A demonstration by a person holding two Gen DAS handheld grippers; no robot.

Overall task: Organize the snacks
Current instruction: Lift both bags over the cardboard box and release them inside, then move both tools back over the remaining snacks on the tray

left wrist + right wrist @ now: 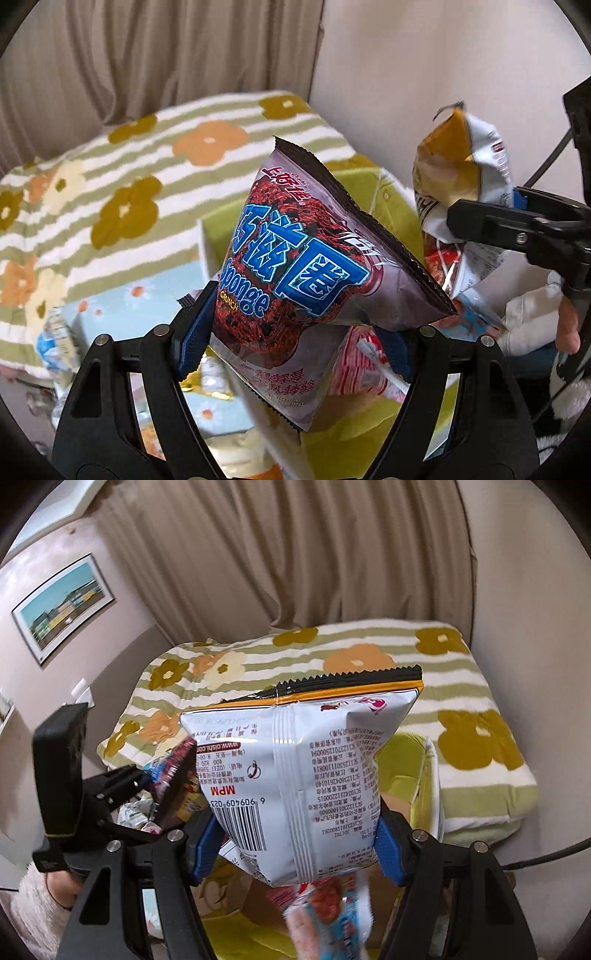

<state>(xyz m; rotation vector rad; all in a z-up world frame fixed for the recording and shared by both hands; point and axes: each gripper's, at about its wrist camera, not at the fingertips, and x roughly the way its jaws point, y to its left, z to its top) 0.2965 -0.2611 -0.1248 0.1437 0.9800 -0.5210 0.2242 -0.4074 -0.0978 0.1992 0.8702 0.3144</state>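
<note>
Beige curtains (295,554) and a pale wall back a bed covered by a green-and-white striped blanket with flower motifs (122,177), and a framed picture (62,609) hangs on the wall to the left. Left hand-held gripper (295,339): its blue pads are clamped on the lower part of a purple-brown Sponge Crunch snack bag (306,266), held tilted above a yellow-green box (388,214) that contains other packets. Right hand-held gripper (295,845): closed on a white snack bag (306,775), back side with barcode facing the camera, sealed black-and-orange edge uppermost, held over the same yellow-green box (410,760). A red-and-blue packet (332,912) lies blurred beneath the white bag. Both bags are held in the air, near each other.
</note>
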